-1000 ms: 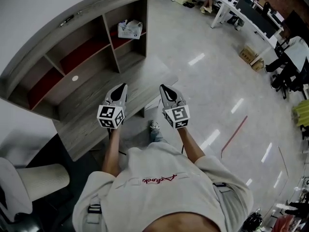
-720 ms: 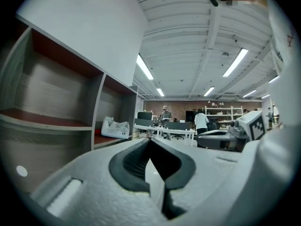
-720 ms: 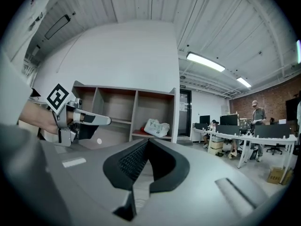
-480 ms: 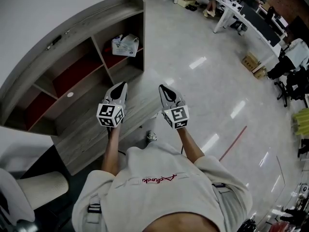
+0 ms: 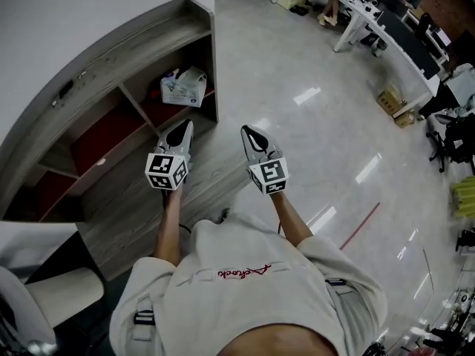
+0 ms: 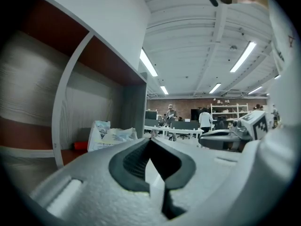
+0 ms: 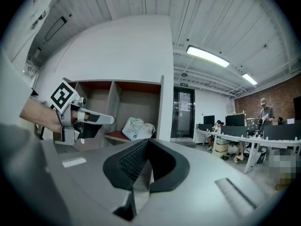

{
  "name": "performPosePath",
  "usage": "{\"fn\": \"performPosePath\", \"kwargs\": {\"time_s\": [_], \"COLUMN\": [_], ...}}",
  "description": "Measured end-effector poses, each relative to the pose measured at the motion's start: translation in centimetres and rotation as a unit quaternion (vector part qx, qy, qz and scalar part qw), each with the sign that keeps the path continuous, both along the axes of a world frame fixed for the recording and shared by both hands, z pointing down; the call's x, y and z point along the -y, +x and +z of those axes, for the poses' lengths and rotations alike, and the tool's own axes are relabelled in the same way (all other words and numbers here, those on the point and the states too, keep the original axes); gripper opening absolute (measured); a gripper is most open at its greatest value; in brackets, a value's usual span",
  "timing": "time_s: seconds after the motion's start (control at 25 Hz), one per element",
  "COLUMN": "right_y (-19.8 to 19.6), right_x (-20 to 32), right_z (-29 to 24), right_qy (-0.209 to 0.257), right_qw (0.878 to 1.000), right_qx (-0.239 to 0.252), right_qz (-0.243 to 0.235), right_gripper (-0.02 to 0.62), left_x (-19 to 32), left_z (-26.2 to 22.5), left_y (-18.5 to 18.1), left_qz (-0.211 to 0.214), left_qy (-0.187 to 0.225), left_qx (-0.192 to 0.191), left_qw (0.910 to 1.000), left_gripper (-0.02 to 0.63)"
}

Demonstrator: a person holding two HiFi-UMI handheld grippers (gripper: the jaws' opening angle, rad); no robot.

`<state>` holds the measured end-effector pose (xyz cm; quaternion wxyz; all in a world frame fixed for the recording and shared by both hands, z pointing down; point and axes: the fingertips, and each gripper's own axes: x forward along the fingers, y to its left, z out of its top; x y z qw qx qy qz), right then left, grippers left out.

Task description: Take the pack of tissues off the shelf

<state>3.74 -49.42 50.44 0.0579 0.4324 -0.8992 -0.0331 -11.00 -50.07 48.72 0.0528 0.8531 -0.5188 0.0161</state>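
The left hand-held gripper (image 5: 180, 133) and right hand-held gripper (image 5: 249, 133), shut and empty, should open before reaching the pack of tissues (image 5: 183, 87) ahead.

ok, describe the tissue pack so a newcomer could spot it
Find the grey wooden shelf unit against the white wall and go to its end cubby beside the open floor. The pack of tissues lies on that cubby's red board: a crumpled white plastic bundle with bluish print, the only soft, loose thing among wood and red panels.
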Motion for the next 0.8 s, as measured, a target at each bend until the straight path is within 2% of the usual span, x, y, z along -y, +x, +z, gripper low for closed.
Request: {"fn": "performPosePath", "kwargs": {"time_s": [0.28,0.48,0.8], "right_y": [-0.9,-2.3,-5.0], "right_x": [3.6,4.3,4.9], "right_z": [0.9,1.3,2.3], "right_qy": [-0.013,-0.022,-0.032], "right_qw": [1.000,0.999,0.999], "right_qx": [0.010,0.011,0.013], "right_qz": [-0.017,-0.031,-0.011], "right_gripper": [0.006,0.008,0.008], "left_x": [2.8,3.2,3.1], "left_z": [0.8,1.4,2.2], "left_y": [-0.2,-1.1,-3.0], "left_qz": [-0.012,-0.019,-0.001], "left_qy": [-0.012,-0.022,-0.025], "left_qx": [0.008,0.009,0.009], "left_qw": [0.9998,0.9995,0.9996], "left_gripper": [-0.002,-0.002,-0.002]}}
